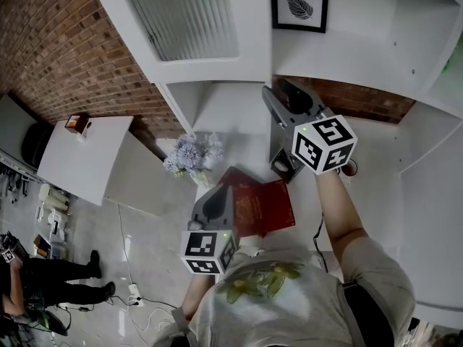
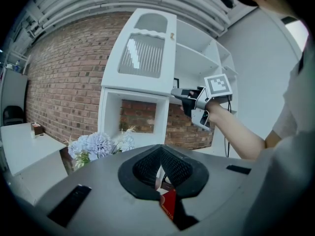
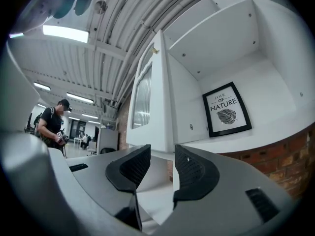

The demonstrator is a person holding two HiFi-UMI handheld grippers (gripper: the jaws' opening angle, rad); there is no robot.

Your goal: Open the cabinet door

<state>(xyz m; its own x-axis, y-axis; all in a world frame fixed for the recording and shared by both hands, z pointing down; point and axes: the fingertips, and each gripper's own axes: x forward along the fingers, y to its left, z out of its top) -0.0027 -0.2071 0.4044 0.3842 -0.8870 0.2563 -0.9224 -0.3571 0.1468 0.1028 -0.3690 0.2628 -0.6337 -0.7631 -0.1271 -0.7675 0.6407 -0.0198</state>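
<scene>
The white cabinet door [image 1: 184,24], with a ribbed glass panel, stands swung out from the cabinet [image 1: 340,56]. It also shows in the left gripper view, the door [image 2: 142,53] bearing a small gold knob [image 2: 172,35]. My right gripper [image 1: 279,92] is raised beside the door's lower edge and is open. In the right gripper view the door's edge [image 3: 162,107] lies beyond the gap of the right gripper [image 3: 162,168], and the pads touch nothing. My left gripper [image 1: 221,194] hangs lower, over a red book [image 1: 264,204]. In its own view the left gripper [image 2: 161,154] has its pads together.
A framed leaf print [image 1: 299,2] leans inside the open shelf. Pale blue flowers [image 1: 192,154] stand left of the book. A white table [image 1: 83,157] is at the left, against the brick wall [image 1: 58,42]. A person [image 1: 43,280] stands at the lower left.
</scene>
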